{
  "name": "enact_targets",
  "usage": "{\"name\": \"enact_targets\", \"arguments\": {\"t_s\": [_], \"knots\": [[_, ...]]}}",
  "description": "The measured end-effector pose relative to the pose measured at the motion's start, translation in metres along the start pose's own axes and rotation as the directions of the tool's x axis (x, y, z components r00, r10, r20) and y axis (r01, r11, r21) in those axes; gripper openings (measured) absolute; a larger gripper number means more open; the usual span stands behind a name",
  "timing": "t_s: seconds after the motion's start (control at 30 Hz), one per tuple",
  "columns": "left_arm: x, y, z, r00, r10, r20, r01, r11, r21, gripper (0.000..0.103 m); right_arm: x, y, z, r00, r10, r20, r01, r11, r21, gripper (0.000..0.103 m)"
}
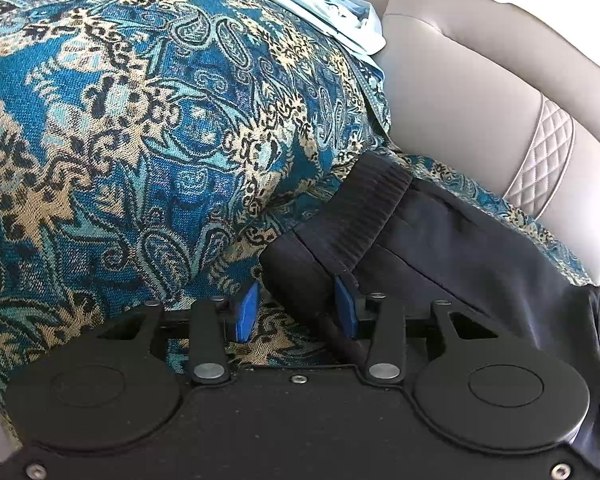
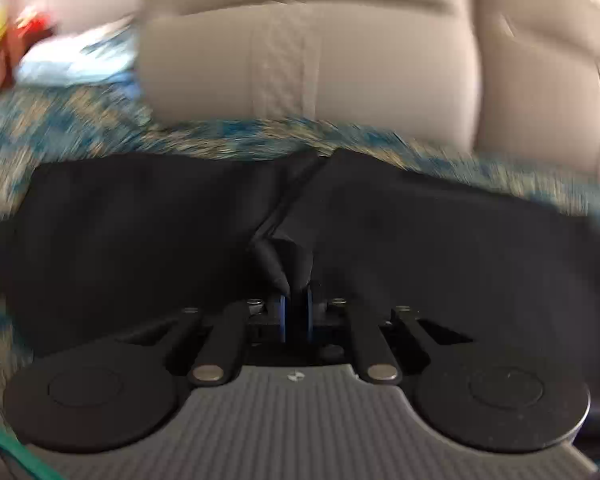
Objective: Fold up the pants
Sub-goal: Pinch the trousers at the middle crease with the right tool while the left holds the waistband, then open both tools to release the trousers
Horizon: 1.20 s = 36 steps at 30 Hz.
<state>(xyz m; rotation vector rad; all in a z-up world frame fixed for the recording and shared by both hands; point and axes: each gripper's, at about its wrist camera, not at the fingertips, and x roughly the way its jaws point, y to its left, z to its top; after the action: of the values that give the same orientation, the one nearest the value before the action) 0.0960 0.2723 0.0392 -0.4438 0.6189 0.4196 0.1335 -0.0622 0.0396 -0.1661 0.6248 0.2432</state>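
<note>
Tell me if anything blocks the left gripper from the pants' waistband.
Nothing visible does. The left gripper stands open over the patterned cover, and the waistband of the pants lies just ahead, its corner already by the right-hand pad. The right gripper is shut on a pinch of the pants elsewhere.

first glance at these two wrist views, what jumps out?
The loud blue-and-gold paisley throw filling the left wrist view, draped over a beige leather sofa. Dark pants lie across it; the right gripper is shut on a pinched fold of them, in a motion-blurred frame. The left gripper stands open at the ribbed waistband.
</note>
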Motion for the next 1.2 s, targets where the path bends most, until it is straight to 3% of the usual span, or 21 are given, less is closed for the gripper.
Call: {"name": "enact_targets", "arguments": {"t_s": [0.13, 0.63, 0.8, 0.87, 1.07, 1.13, 1.2], "knots": [[-0.002, 0.0, -0.002, 1.0, -0.003, 0.002, 0.003, 1.0, 0.001, 0.04, -0.012, 0.03, -0.016, 0.998, -0.059, 0.029, 0.062, 0.987, -0.151, 0.017], [-0.003, -0.011, -0.009, 1.0, 0.002, -0.008, -0.002, 1.0, 0.014, 0.047, -0.037, 0.022, -0.032, 1.0, -0.023, 0.018, 0.025, 0.99, -0.142, 0.017], [-0.005, -0.016, -0.01, 1.0, 0.011, 0.0, -0.011, 0.999, 0.035, 0.05, -0.043, 0.025, -0.036, 1.0, 0.011, 0.012, -0.01, 0.992, -0.128, 0.038], [-0.01, -0.018, -0.012, 1.0, 0.018, 0.019, -0.019, 0.998, 0.053, 0.052, -0.045, 0.025, -0.037, 0.999, 0.039, 0.014, -0.037, 0.994, -0.105, 0.06], [-0.049, -0.034, -0.024, 0.984, 0.016, 0.176, -0.045, 0.985, 0.165, 0.06, -0.069, 0.014, -0.038, 0.985, 0.158, 0.066, -0.155, 0.987, -0.05, 0.077], [-0.065, -0.045, -0.031, 0.976, -0.004, 0.218, -0.043, 0.977, 0.208, 0.064, -0.078, 0.006, -0.04, 0.981, 0.174, 0.091, -0.172, 0.985, -0.032, 0.081], [-0.078, -0.061, -0.037, 0.977, -0.048, 0.21, -0.004, 0.97, 0.243, 0.065, -0.085, -0.005, -0.042, 0.982, 0.152, 0.112, -0.15, 0.988, -0.021, 0.082]]}}
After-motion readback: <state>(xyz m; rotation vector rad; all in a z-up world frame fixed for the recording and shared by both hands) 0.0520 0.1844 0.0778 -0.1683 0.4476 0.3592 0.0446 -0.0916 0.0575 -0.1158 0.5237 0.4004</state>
